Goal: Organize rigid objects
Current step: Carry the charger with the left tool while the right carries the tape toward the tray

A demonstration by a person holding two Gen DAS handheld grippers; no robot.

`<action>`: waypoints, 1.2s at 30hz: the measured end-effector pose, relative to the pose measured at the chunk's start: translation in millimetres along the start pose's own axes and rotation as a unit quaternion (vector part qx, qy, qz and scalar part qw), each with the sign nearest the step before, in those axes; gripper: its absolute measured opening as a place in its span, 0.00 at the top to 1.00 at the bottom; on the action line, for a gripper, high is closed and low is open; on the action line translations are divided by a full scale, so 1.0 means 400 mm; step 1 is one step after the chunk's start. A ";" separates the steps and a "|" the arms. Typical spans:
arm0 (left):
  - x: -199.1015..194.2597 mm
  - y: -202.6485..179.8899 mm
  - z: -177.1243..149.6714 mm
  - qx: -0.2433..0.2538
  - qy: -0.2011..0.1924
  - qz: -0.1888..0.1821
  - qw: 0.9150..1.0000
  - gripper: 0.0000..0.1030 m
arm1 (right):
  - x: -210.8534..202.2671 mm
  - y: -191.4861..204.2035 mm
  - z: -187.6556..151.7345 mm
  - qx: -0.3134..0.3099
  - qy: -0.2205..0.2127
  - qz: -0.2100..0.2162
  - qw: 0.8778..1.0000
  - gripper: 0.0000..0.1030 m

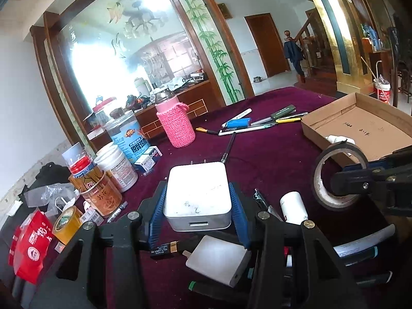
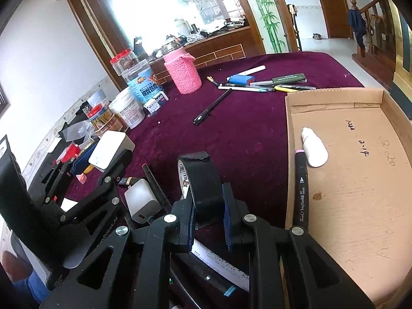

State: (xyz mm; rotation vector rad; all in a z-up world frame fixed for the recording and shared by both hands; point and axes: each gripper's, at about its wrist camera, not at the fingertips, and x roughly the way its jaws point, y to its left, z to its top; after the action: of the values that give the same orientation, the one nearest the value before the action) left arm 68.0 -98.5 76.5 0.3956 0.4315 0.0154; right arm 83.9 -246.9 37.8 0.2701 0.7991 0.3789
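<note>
The left tongs (image 1: 197, 200) grip a white square charger block with a grey metal rim (image 1: 197, 195) by its two sides, their blue ribbed pads pressed against it, held above the dark red velvet tabletop (image 1: 270, 149). Left of these tongs stand an orange-labelled jar (image 1: 101, 195) and a yellow tape roll (image 1: 67, 222); just below them lies a smaller white plug adapter (image 1: 219, 262). Ahead of them stands a pink knitted bottle cover (image 1: 176, 125), with a cluster of pens (image 1: 260, 123) to its right. The right tongs (image 2: 209, 213) are closed narrowly on the band of a black roll of tape (image 2: 203, 180), held upright on edge. Right of these tongs sits a shallow brown cardboard tray (image 2: 360, 193), which holds a small white bottle (image 2: 315, 150) and a black marker with a pink end (image 2: 300, 188).
</note>
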 end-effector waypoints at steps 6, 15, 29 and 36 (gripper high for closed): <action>0.002 0.004 -0.003 -0.004 0.003 0.002 1.000 0.56 | -0.005 0.001 0.000 -0.002 -0.003 -0.001 1.000 0.85; 0.001 0.004 -0.005 -0.003 0.001 0.003 1.000 0.56 | -0.017 -0.007 0.007 0.002 -0.012 -0.008 1.000 0.85; -0.016 -0.003 0.008 -0.023 -0.012 -0.004 1.000 0.56 | -0.048 0.000 0.021 -0.034 -0.047 -0.112 0.992 0.85; -0.033 -0.023 0.023 -0.018 -0.014 -0.007 1.000 0.56 | -0.075 -0.001 0.031 -0.044 -0.072 -0.141 0.986 0.84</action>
State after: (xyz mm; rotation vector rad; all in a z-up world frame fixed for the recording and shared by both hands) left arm 59.1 -111.8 85.8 0.3575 0.4068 0.0034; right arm 74.1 -261.3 65.0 0.0975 0.6659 0.1261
